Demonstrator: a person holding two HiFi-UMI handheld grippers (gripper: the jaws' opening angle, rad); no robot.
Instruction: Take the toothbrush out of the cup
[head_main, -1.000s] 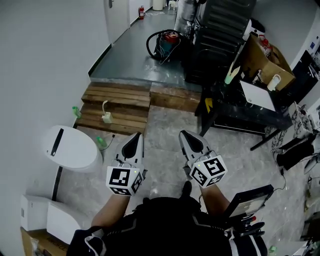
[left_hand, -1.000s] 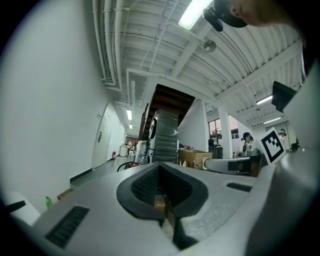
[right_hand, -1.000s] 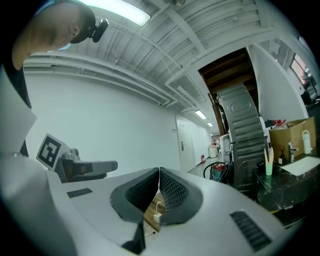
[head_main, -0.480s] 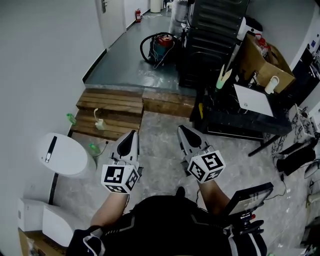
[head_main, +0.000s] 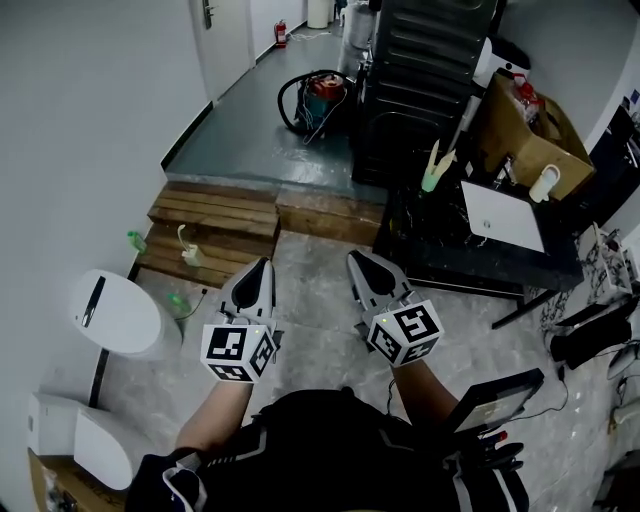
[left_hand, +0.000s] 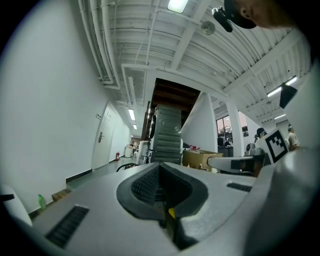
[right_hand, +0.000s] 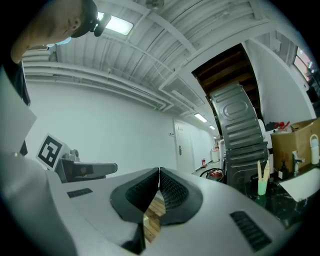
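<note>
Left gripper (left_hand: 160, 167): jaws pressed right together, nothing between them, pointing out level over the floor.
Right gripper (right_hand: 159, 172): same deal, jaws closed tight on nothing, held alongside the left one with a gap between the two.
Cup (head_main: 428, 183): small green one, upright at the left end of the black table (head_main: 445, 245), well ahead of both grippers and off to the right.
Toothbrush (head_main: 434, 158): standing in the cup, pale handle poking up. A second pale stick leans next to it in the same cup.
Table extras: a flat white panel (head_main: 503, 215), and a cardboard box (head_main: 520, 135) behind it.
Floor stuff: wooden pallet (head_main: 215, 212) ahead of the left gripper, white toilet (head_main: 115, 312) by the left wall, vacuum cleaner (head_main: 322, 92) further back.
</note>
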